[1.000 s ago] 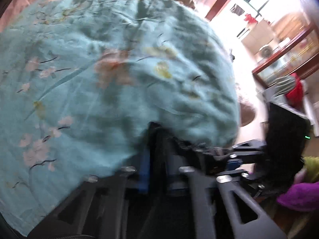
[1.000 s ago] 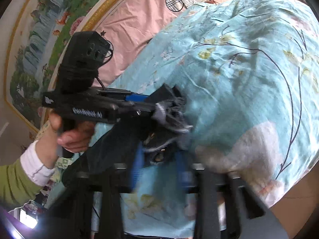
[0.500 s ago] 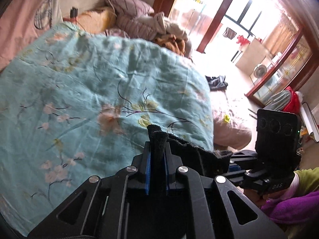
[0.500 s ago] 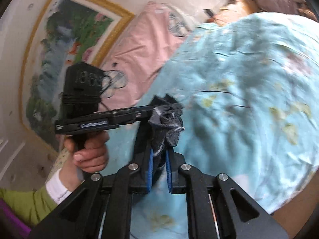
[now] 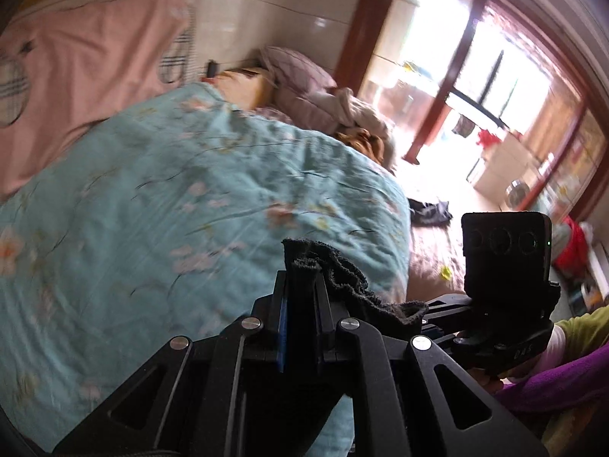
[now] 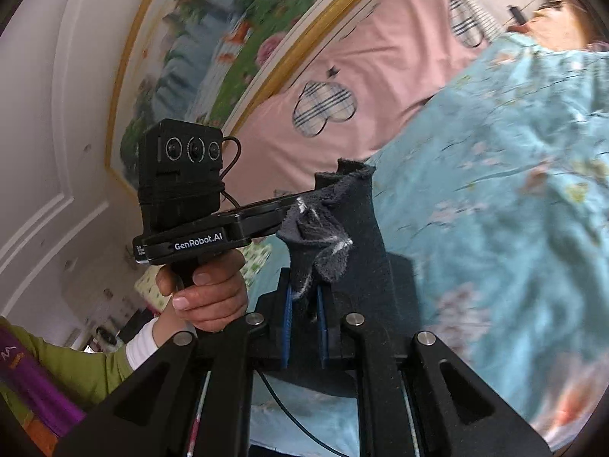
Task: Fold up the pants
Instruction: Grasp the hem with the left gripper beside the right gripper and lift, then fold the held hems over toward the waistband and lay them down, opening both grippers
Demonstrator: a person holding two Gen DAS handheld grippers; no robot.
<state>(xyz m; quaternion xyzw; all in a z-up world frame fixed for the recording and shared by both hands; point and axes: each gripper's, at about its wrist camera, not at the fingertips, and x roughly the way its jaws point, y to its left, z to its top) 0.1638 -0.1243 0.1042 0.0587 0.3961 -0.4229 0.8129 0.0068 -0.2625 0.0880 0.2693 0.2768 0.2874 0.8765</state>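
Observation:
Dark grey pants point(image 5: 342, 285) hang between both grippers above a bed with a light blue floral quilt point(image 5: 152, 209). My left gripper point(image 5: 302, 293) is shut on a bunched edge of the fabric, which runs rightward to the other gripper. In the right wrist view my right gripper point(image 6: 304, 297) is shut on a frayed dark fold of the pants point(image 6: 323, 236). The left gripper's tip point(image 6: 300, 200) pinches the same cloth just above and to the left, held by a hand point(image 6: 205, 293). Most of the pants hang out of sight below the grippers.
A pink pillow point(image 6: 380, 76) leans on the wall under a gold-framed painting point(image 6: 228, 38). More pillows and crumpled clothes point(image 5: 335, 106) lie at the bed's far end. A dark garment point(image 5: 430, 211) lies on the floor near bright glass doors point(image 5: 475, 76).
Both grippers have risen and tilted upward with the pants still pinched. The quilt has dropped lower in both views, and the wall, painting and doorway have come into sight.

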